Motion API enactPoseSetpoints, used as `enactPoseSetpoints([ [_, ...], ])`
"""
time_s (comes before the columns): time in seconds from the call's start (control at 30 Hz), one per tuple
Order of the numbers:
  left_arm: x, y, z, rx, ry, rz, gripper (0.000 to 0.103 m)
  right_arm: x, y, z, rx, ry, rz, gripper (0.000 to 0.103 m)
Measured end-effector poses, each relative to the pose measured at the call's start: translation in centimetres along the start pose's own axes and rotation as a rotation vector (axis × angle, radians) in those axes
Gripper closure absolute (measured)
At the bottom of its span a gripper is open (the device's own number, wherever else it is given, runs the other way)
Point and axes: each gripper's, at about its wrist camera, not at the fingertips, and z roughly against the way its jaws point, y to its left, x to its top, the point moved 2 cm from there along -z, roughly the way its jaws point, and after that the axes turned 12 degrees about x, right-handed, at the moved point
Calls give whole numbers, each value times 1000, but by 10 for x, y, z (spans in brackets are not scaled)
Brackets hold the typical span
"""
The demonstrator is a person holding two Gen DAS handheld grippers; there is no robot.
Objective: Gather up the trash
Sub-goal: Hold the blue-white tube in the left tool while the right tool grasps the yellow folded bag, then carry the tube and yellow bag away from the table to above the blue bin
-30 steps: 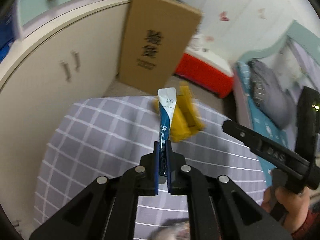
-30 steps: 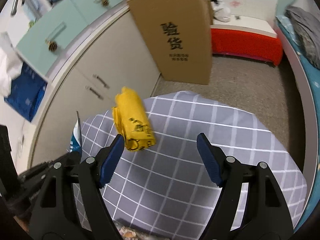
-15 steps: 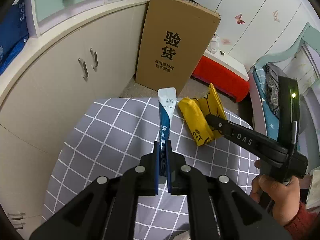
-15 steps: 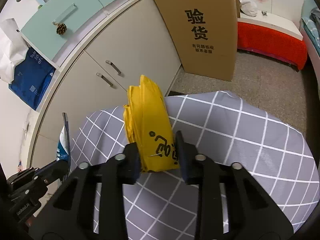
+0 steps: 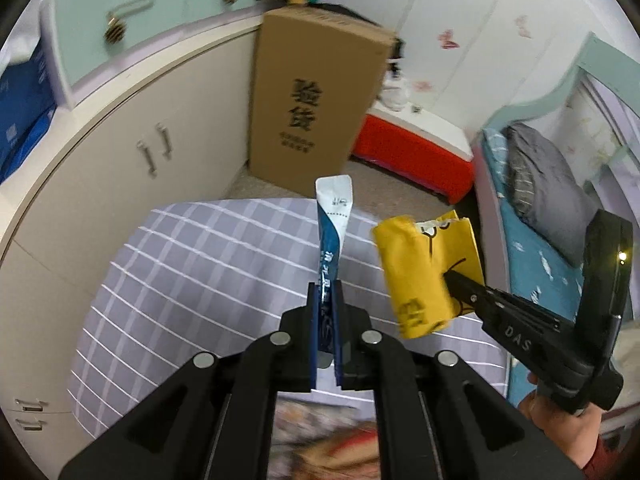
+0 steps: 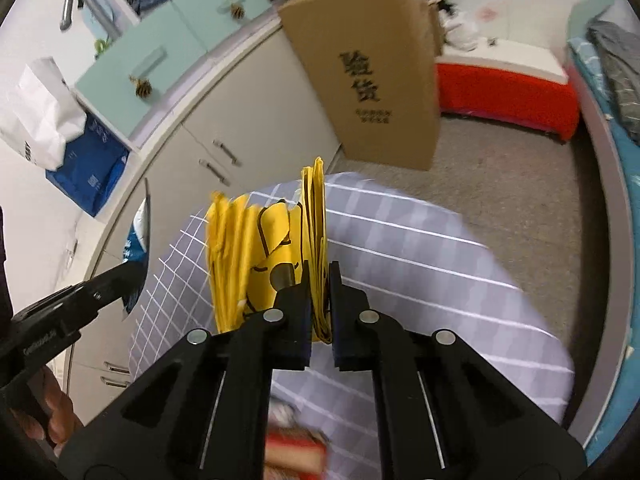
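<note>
The left gripper (image 5: 325, 308) is holding its fingers clamped on the lower end of a narrow blue-and-white sachet (image 5: 332, 216), which is standing nearly upright out of the grip, above the counter (image 5: 192, 264) covered in grey checked cloth. The right gripper (image 6: 320, 300) is pinching a folded yellow plastic bag (image 6: 256, 256), with its fingers squeezed together on one thin folded edge while the rest of the bag is hanging loose to the left of them.

Both pieces of trash look very light and limp. The sachet is probably a slick foil strip that is keeping its shape only because it is short; gripping it low is working, though a thin film could slide out if tugged. The bag is soft and floppy, so the free folds are likely to swing, open out or catch on things; a hold nearer the bundled middle would control it better.

Around them, a tall cardboard box (image 5: 316, 96) is standing on the floor at the far side, beside cream cabinets (image 5: 132, 160) on the left, with a red-sided bench (image 5: 416, 152) and a bed (image 5: 536, 248) on the right. Something red and blurred is lying at the near edge of the counter. No bin is showing, and the two grippers are working close together, so they could collide.
</note>
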Motion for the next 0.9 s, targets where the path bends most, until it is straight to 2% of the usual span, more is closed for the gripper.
enactPoseSetpoints([
  [0.27, -44, -133, 63, -78, -41, -130, 97, -42, -61, 158, -74, -124, -66, 96],
  [0.5, -92, -245, 96, -159, -34, -267, 97, -92, -124, 258, -159, -203, -159, 96],
  [0.7, -127, -318, 106, -212, -16, -376, 97, -130, -167, 309, -225, -230, -242, 95],
  [0.9, -149, -358, 104, -233, 13, -444, 97, -158, -201, 339, -278, -252, -308, 95],
])
